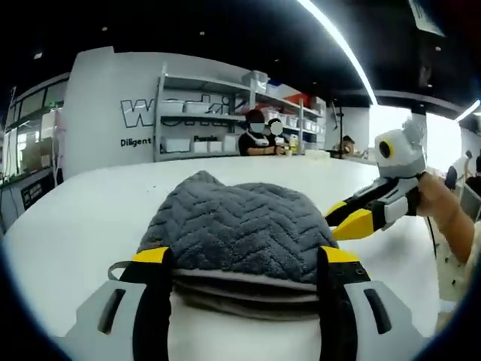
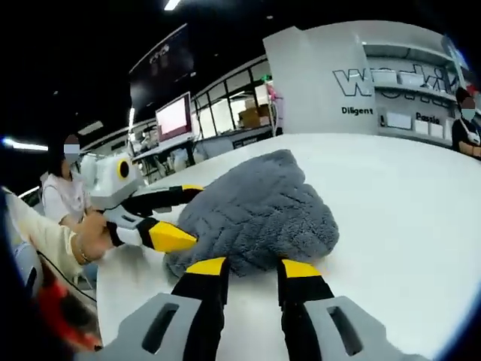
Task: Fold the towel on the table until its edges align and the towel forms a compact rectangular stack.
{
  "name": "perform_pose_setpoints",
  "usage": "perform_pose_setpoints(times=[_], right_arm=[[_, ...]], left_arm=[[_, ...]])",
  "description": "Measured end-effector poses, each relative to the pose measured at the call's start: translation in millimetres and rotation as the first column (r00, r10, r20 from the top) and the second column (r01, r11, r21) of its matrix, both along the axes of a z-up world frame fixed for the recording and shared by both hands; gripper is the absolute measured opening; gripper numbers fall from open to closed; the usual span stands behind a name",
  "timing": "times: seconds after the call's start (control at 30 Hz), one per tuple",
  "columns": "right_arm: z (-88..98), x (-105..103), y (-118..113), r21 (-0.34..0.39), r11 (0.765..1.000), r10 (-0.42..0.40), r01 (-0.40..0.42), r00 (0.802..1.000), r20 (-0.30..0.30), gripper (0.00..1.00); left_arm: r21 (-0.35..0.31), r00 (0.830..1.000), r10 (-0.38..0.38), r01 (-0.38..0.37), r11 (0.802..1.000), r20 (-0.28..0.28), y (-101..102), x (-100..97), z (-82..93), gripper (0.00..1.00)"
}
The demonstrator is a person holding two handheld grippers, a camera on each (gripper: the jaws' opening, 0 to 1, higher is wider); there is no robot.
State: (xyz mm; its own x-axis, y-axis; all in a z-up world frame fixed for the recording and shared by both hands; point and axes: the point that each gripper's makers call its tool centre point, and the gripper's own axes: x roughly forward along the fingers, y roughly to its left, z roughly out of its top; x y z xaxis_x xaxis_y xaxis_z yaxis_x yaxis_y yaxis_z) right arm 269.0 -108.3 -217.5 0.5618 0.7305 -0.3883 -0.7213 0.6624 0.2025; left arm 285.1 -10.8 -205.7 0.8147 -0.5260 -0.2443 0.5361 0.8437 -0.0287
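A: Item one, the towel (image 1: 240,226): grey, chevron-textured, bunched into a layered mound on the white table (image 1: 83,218). In the left gripper view we log it at centre frame, with its stacked grey edges facing us low in the frame.

B: Item two, the left gripper (image 1: 244,263): we see its yellow-tipped jaws spread wide at the bottom of that view, one on each side of the mound's near edge, touching or just beside the cloth. Nothing is pinched between them.

A: Item three, the right gripper (image 2: 252,272): in the right gripper view its jaws rise from the bottom, parted, tips at the towel's (image 2: 259,210) lower edge. We cannot tell whether they touch it.

B: We also record the left gripper (image 2: 176,218) at centre left of that view, held by a hand (image 2: 90,237), its jaws reaching the towel's side.

A: Likewise the right gripper (image 1: 342,219) enters at right of the left gripper view.

B: Background entries: shelving (image 1: 225,113) against a grey wall, upper centre; seated people beyond the table.
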Motion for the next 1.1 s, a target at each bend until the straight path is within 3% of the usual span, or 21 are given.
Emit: perform_pose_setpoints(times=[0.13, 0.27, 0.43, 0.47, 0.73, 0.87, 0.93, 1.0, 1.1], right_arm=[[2.9, 9, 1, 0.027, 0.999, -0.017, 0.017, 1.000, 0.000, 0.14], [3.8, 22, -7, -0.054, 0.998, -0.008, 0.012, 0.998, 0.066, 0.08], [6.0, 40, -14, -0.094, 0.995, -0.033, 0.043, 0.995, 0.099, 0.04], [7.1, 54, -16, -0.121, 0.991, -0.042, 0.056, 0.992, 0.120, 0.03], [10.7, 105, -15, -0.166, 0.981, -0.075, 0.099, 0.987, 0.141, 0.00], [8.5, 118, -13, -0.187, 0.977, -0.078, 0.106, 0.985, 0.151, 0.00], [8.6, 117, -13, -0.186, 0.977, -0.075, 0.103, 0.986, 0.152, 0.00], [9.8, 114, -14, -0.176, 0.979, -0.071, 0.098, 0.986, 0.154, 0.01], [12.8, 109, -15, -0.141, 0.987, -0.058, 0.081, 0.986, 0.157, 0.05]], left_arm=[[-0.020, 1.000, -0.003, 0.002, 1.000, -0.027, 3, -3.5, 0.3, 0.78], [-0.005, 0.998, -0.040, 0.039, 0.999, -0.042, 2, -9.2, -1.3, 0.78], [0.015, 0.995, -0.085, 0.086, 0.996, -0.049, -3, -13.3, -3.4, 0.75], [0.030, 0.994, -0.099, 0.101, 0.994, -0.048, -4, -12.8, -4.6, 0.73], [-0.017, 0.988, -0.145, 0.144, 0.989, -0.058, -13, -4.7, -0.9, 0.71], [-0.058, 0.982, -0.179, 0.176, 0.983, -0.062, -13, -3.9, 3.9, 0.69], [-0.107, 0.976, -0.212, 0.205, 0.973, -0.058, -13, -6.2, 11.3, 0.69], [-0.180, 0.962, -0.270, 0.258, 0.949, -0.047, -16, -11.5, 23.6, 0.69], [-0.128, 0.938, -0.347, 0.344, 0.930, -0.001, -14, -10.3, 37.4, 0.69]])
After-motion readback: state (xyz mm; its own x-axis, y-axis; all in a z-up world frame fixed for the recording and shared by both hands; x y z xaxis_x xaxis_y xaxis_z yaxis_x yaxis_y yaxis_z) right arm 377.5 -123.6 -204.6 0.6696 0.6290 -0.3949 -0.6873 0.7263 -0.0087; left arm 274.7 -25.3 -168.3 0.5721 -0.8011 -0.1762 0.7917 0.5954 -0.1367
